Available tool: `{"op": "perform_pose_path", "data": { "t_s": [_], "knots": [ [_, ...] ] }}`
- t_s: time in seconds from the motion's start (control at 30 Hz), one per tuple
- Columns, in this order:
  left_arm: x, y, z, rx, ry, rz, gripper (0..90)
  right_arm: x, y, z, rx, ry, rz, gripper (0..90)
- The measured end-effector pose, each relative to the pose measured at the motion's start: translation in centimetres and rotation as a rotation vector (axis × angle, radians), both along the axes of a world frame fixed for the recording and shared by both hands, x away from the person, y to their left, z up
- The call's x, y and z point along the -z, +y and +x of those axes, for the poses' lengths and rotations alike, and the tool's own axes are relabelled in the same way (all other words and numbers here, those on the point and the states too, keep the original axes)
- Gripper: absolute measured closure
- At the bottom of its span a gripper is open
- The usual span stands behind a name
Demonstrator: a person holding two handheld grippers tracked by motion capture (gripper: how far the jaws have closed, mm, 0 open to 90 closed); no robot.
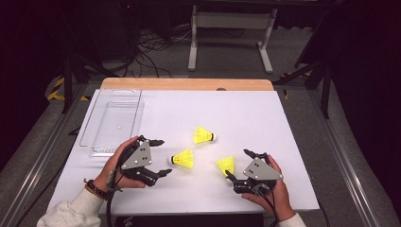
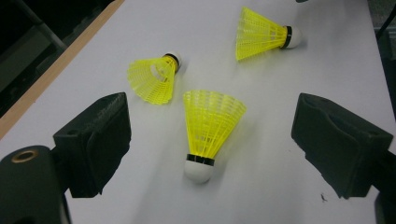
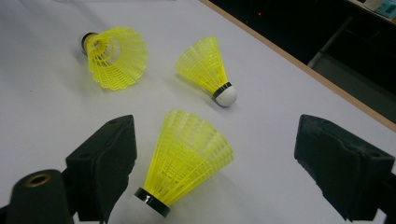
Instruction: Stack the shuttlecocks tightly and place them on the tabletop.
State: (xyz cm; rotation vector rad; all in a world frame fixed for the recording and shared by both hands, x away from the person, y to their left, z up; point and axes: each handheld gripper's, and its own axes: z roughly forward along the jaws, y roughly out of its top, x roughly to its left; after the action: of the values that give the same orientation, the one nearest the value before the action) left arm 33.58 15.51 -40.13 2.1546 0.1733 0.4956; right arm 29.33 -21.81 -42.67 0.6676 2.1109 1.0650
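A clear plastic bin (image 1: pixel 113 120) lies beyond the left gripper (image 1: pixel 157 157), nothing visible inside it. In the right gripper view the nearest shuttlecock's (image 3: pixel 184 161) cork is partly hidden behind one jaw. Both grippers' jaws are spread wide. The middle shuttlecock (image 2: pixel 208 130) lies between the left jaws, untouched; the right gripper (image 1: pixel 239 164) brackets the nearest one. The far shuttlecock (image 1: pixel 204 135) lies beyond both.

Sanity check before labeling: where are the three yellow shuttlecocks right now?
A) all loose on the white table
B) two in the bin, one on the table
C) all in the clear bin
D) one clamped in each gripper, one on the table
A: the shuttlecocks and all lie on the white table; the clear bin holds none, and the left gripper and right gripper stand open, gripping nothing.
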Motion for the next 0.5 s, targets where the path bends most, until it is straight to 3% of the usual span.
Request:
{"op": "perform_pose_path", "data": {
  "t_s": [0.2,0.5],
  "knots": [
    [0.2,1.5,-1.0,-0.019,-0.007,-0.001,13.1,-0.1,-0.1,0.0,0.001,0.003,0.013,14.5],
    [0.4,3.9,-2.5,-0.069,-0.034,-0.063,12.0,-0.3,-0.4,0.1,0.008,0.01,0.037,14.6]
  ]
}}
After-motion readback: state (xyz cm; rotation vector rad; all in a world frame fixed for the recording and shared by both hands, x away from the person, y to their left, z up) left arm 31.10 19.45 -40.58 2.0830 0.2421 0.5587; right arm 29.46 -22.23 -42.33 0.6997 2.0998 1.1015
